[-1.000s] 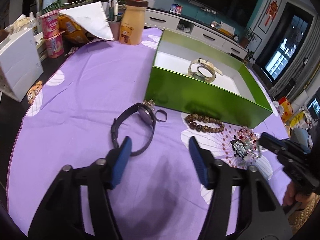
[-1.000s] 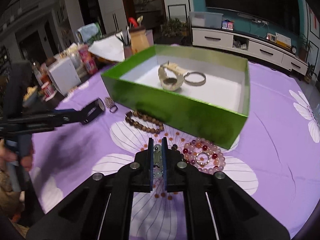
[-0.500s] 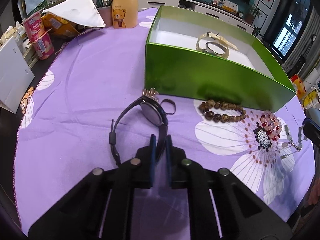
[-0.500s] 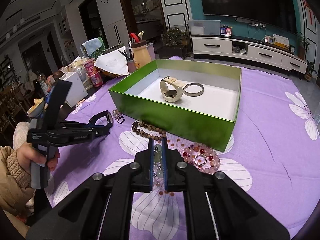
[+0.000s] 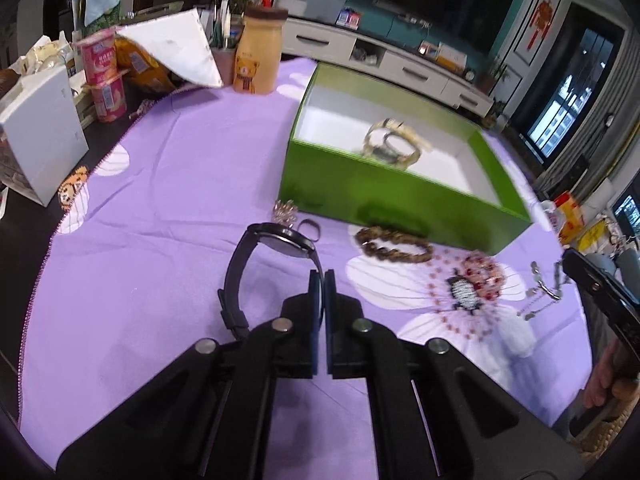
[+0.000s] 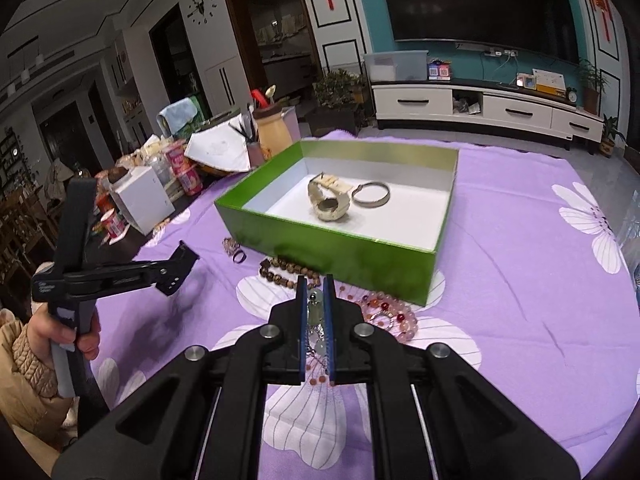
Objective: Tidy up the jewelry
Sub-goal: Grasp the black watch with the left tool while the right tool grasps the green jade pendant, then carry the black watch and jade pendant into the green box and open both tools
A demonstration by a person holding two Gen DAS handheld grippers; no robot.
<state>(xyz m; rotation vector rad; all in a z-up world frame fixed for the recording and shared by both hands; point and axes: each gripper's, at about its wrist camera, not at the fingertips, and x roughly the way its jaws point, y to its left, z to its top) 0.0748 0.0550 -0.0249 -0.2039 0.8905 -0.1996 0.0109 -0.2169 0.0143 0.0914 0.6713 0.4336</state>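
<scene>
Table under a purple flower-print cloth. Green box rests on it mid-table. Along the box's near wall: brown bead bracelet, red-pink bead bracelet, dark ring, sparkly trinket. Yellow bear bottle behind the box.

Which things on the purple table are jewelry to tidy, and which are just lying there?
For the job:
black watch
green box
cream watch
bangle
brown bead bracelet
pink bead bracelet
small ring

Just lying about:
bear bottle
white box
pink cups
</scene>
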